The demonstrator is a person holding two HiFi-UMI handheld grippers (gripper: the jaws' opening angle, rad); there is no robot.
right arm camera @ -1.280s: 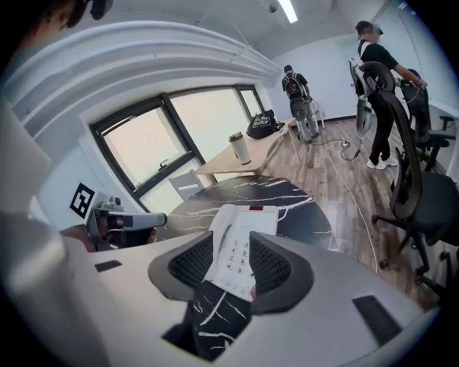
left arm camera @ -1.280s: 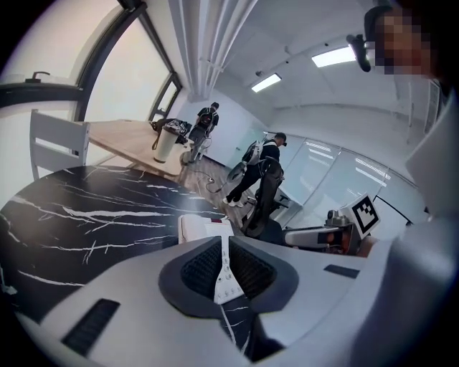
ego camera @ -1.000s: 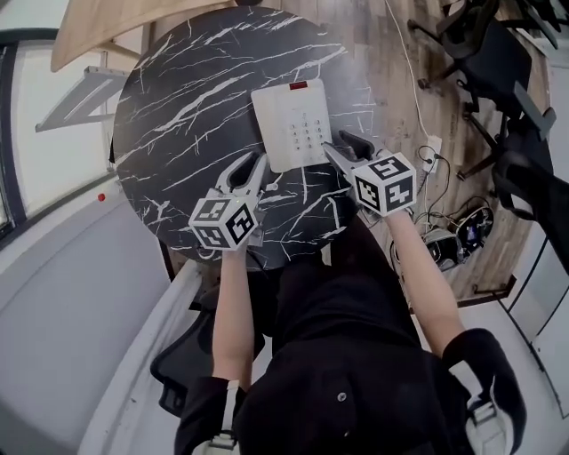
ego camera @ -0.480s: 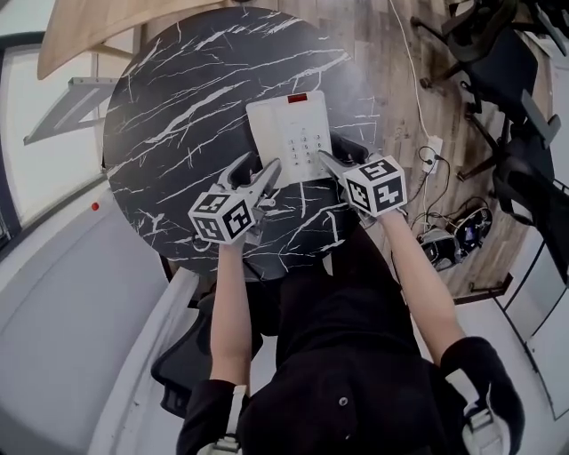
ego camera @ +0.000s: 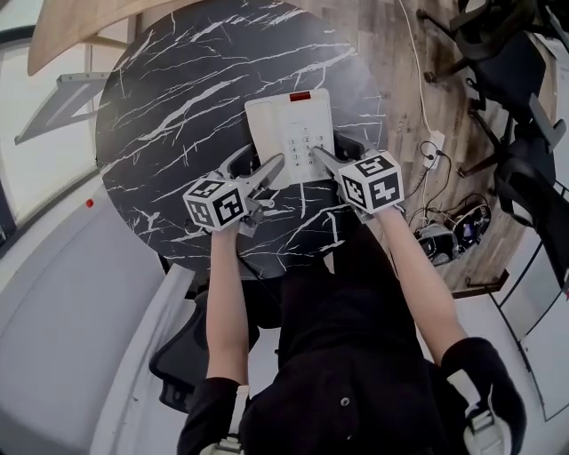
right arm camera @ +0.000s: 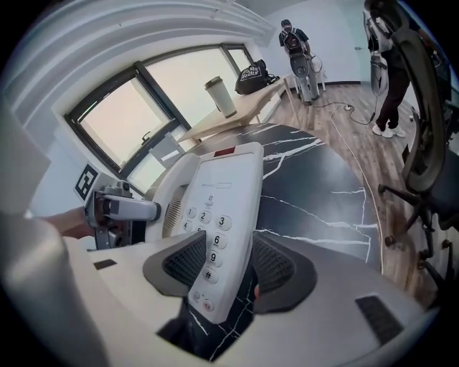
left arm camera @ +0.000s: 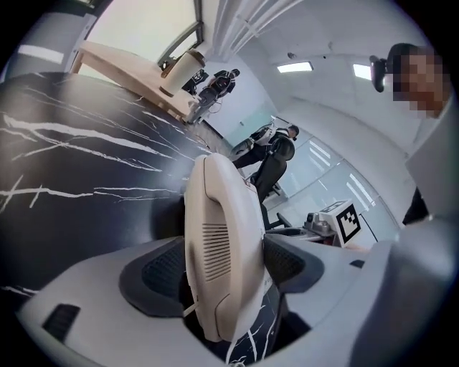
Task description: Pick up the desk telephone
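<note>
A white desk telephone [ego camera: 289, 133] with a keypad and a red strip at its far end lies on the round black marble table [ego camera: 178, 98]. My left gripper [ego camera: 258, 164] is at its near left corner. In the left gripper view the jaws [left arm camera: 222, 269] are opening and the phone's handset side [left arm camera: 219, 236] stands between the pads. My right gripper [ego camera: 336, 149] is at the near right corner. Its wide jaws [right arm camera: 229, 269] straddle the keypad edge [right arm camera: 222, 208], with a gap beside the right pad.
Black office chairs [ego camera: 498, 53] stand on the wooden floor at the right, with cables and a power strip [ego camera: 436, 147] near the table. A light wooden desk [ego camera: 80, 27] lies beyond the table, a cup [right arm camera: 219, 95] on it. People stand far back [right arm camera: 290, 32].
Both grippers have come down and forward onto the phone's near corners. The left gripper's jaws have spread wide; it was off the phone and now straddles its left side.
</note>
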